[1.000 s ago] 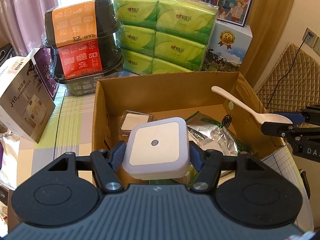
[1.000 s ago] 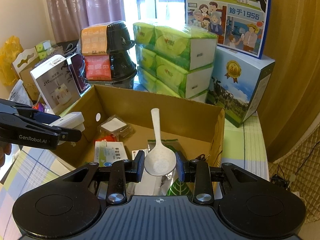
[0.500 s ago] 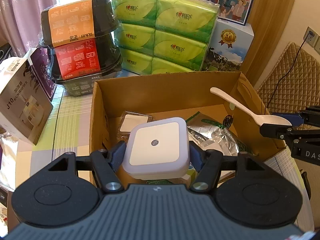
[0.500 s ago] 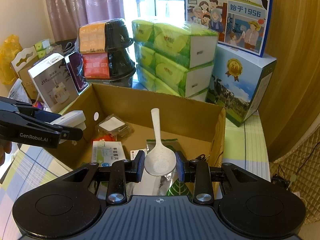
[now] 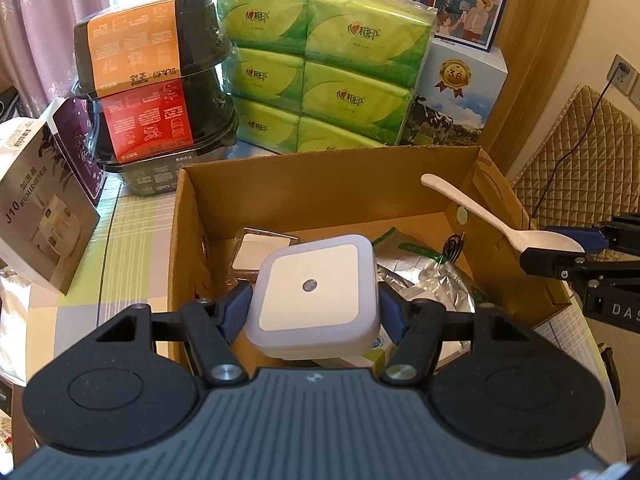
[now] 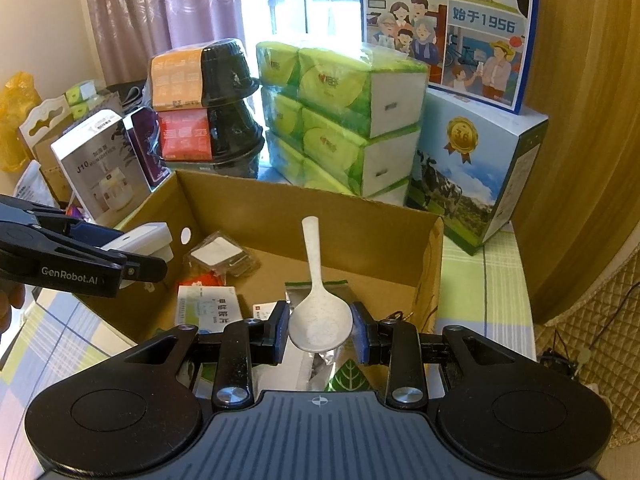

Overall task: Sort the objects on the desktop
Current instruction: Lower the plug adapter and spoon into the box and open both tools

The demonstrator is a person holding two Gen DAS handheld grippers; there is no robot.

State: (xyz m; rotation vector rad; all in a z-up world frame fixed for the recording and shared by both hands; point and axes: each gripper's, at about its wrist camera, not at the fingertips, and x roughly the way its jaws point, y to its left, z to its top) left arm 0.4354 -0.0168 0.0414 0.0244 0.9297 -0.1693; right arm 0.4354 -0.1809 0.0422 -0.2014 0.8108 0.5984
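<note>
Over the cardboard box, my left gripper clamps a square night light while my right gripper pinches a white spoon.

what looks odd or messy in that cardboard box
Nothing is spilled or damaged. The cardboard box holds a loose jumble: a silver foil pouch, a medicine box and a clear-wrapped square packet lying tilted and overlapping.

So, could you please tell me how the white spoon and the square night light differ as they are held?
The spoon is long and thin, gripped at its bowl; the night light is a squat square block gripped by its sides. The right tongs hold the spoon, the left tongs the light. Both hang over the cardboard box.
</note>
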